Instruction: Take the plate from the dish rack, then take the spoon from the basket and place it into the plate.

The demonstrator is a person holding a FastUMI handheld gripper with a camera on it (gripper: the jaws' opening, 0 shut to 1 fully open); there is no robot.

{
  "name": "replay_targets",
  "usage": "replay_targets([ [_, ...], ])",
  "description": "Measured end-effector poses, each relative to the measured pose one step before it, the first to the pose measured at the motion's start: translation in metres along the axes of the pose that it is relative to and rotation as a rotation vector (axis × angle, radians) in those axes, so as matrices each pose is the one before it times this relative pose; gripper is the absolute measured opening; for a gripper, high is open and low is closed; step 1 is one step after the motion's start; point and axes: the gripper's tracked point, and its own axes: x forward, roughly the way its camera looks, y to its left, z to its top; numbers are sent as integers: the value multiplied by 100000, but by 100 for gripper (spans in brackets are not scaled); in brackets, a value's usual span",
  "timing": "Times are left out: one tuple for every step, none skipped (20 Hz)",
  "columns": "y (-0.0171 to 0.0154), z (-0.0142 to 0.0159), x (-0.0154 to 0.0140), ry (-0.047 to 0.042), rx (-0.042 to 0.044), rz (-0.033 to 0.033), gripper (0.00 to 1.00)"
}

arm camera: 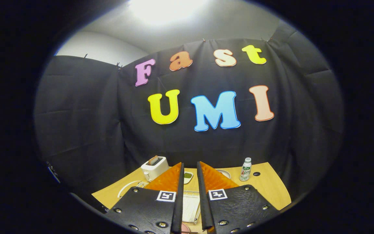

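My gripper (190, 163) is held high above the wooden table (268, 188) and points at the booth wall. Its fingers stand a small way apart, open, with nothing between them. Down through the gap I see part of a white wire dish rack (190, 204). A white curved rim (126, 188), perhaps the plate, shows left of the left finger. Most of the rack is hidden behind the fingers. I cannot make out the spoon or the basket.
A white toaster (154, 167) with a slice in it stands at the back left. A small dish with something green (188, 176) sits beyond the fingertips. A round bowl rim (225, 173) peeks past the right finger. A plastic bottle (245, 169) stands at the back right.
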Motion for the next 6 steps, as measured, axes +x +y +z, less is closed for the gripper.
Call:
replay_targets([
  [-733,1035,-41,-2046,495,-906,23],
  [-828,726,13,-1675,-51,-1582,23],
  [-843,656,-72,-965,-24,-1384,22],
  [-666,461,-187,-1383,-256,-1103,22],
  [-746,430,25,-1159,-432,-1381,23],
  [-777,360,2,-734,-281,-1124,22],
])
